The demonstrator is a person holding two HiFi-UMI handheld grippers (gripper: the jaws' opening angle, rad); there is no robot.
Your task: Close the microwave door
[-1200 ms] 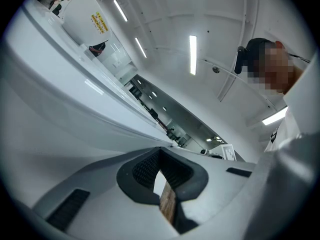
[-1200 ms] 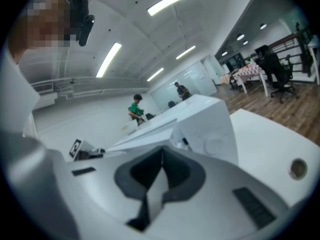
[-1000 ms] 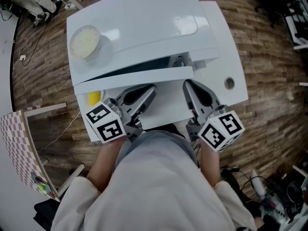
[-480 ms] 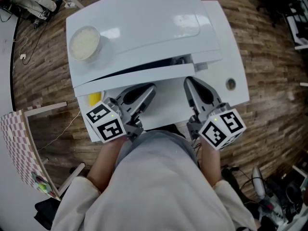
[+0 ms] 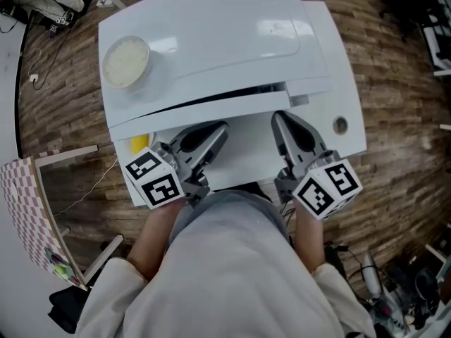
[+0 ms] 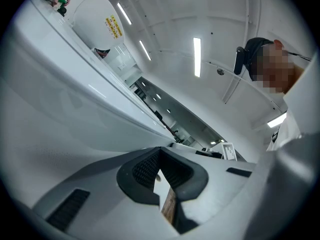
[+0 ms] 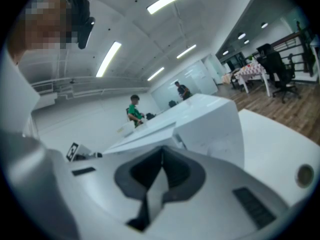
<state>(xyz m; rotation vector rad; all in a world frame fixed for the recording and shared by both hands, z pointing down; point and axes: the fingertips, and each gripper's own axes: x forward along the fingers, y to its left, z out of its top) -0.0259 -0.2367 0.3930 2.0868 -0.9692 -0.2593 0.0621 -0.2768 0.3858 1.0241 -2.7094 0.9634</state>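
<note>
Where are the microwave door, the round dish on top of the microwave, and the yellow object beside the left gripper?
microwave door [image 5: 204,113]: head view, its upper edge.
round dish [image 5: 126,61]: head view, its middle.
yellow object [image 5: 139,145]: head view, its visible part.

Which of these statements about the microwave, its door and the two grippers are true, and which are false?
1. A round bowl sits on top of the microwave. True.
2. The door is fully shut. False: a dark gap shows between it and the body.
3. The left gripper holds the yellow thing. False: its jaws are together on nothing, and the yellow thing lies off to its side.
4. Both grippers point toward the door. True.
5. The right gripper has its jaws wide apart. False: they are together.
</note>
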